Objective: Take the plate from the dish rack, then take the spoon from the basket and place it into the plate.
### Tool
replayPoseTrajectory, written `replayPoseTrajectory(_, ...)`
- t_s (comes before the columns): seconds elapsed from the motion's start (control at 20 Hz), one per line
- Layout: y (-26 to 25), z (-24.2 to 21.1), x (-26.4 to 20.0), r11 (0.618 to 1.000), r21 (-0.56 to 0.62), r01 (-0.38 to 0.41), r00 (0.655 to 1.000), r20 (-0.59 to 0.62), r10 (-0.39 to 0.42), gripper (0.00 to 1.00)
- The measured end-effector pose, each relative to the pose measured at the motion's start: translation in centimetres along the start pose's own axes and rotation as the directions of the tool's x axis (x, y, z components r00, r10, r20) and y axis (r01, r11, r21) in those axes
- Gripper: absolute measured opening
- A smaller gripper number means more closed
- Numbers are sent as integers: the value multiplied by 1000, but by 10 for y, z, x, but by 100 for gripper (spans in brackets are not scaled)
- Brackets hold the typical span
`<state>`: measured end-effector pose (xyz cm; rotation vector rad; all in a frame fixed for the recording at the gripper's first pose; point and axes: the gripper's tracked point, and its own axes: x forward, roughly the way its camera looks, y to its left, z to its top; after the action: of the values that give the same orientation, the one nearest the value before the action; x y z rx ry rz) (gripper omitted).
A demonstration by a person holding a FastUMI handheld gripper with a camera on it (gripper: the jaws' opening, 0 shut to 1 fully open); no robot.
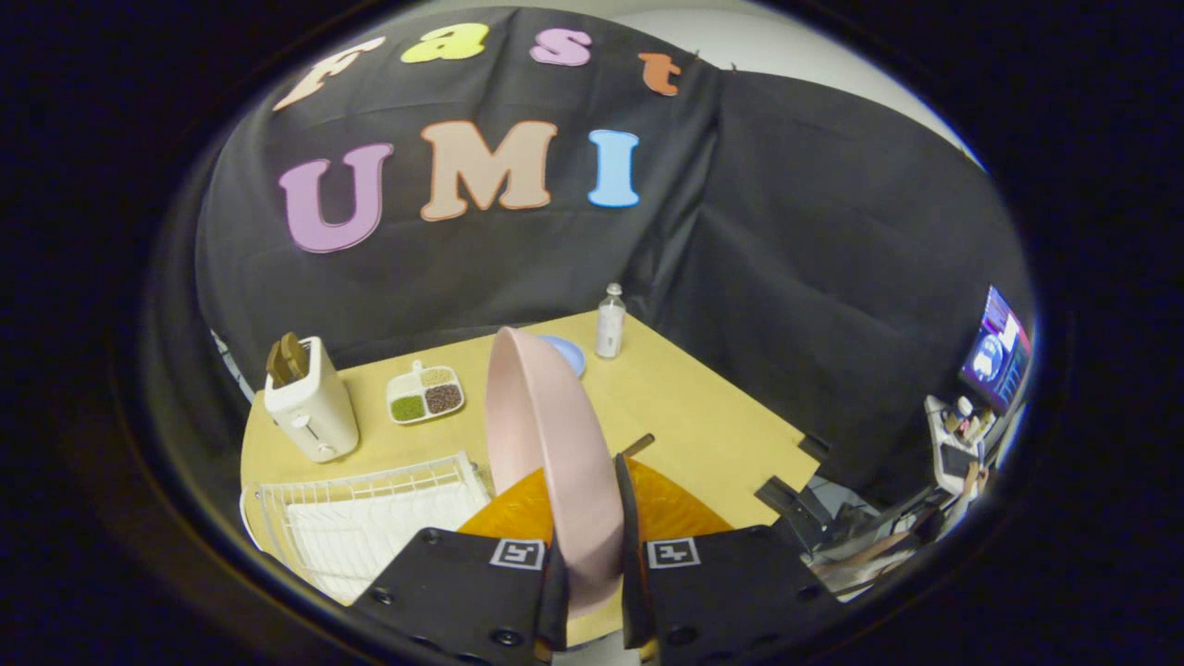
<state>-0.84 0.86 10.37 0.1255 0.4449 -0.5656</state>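
The gripper (pixel 592 592) is clenched on the pink plate (pixel 546 444): its two fingers press on the plate's lower rim from either side, one on each face. The plate stands on edge between the fingers and rises up and away from them, its back turned to the left and its hollow side to the right. It is held above the wooden table (pixel 703 416), clear of the white wire dish rack (pixel 361 518), which sits just ahead of the left finger and to the left of the plate. Directly behind the plate's lower part, just beyond the fingertips, lies an orange basket (pixel 666 509); a dark handle (pixel 638 445) pokes up from it just to the right of the plate, though whether it is the spoon cannot be told. Farther ahead and to the left stands a white toaster (pixel 310 407) with slices of bread in its slots, and beside it, nearer the plate, a small divided tray (pixel 425 395) holding green, brown and pale grains. Beyond the plate's top edge a blue dish (pixel 566 352) peeks out, and just to its right a clear bottle (pixel 610 321) stands upright near the far edge of the table.
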Motion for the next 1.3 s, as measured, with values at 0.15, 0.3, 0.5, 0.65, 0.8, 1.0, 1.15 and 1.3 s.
replayPoseTrajectory(0.15,-33,-17,18,997,33,74,997,-37,-72,26)
replayPoseTrajectory(0.3,-49,-45,34,991,85,99,991,-100,-90,26)
replayPoseTrajectory(0.5,-61,-90,50,983,150,107,977,-201,-76,26)
replayPoseTrajectory(0.65,-62,-114,57,976,193,102,966,-252,-51,26)
replayPoseTrajectory(0.8,-62,-133,65,959,270,86,956,-292,-3,26)
replayPoseTrajectory(1.0,-72,-165,79,935,341,99,939,-343,25,26)
replayPoseTrajectory(1.15,-73,-180,87,881,465,91,931,-353,90,26)
replayPoseTrajectory(1.3,-79,-198,92,804,586,102,917,-369,152,26)
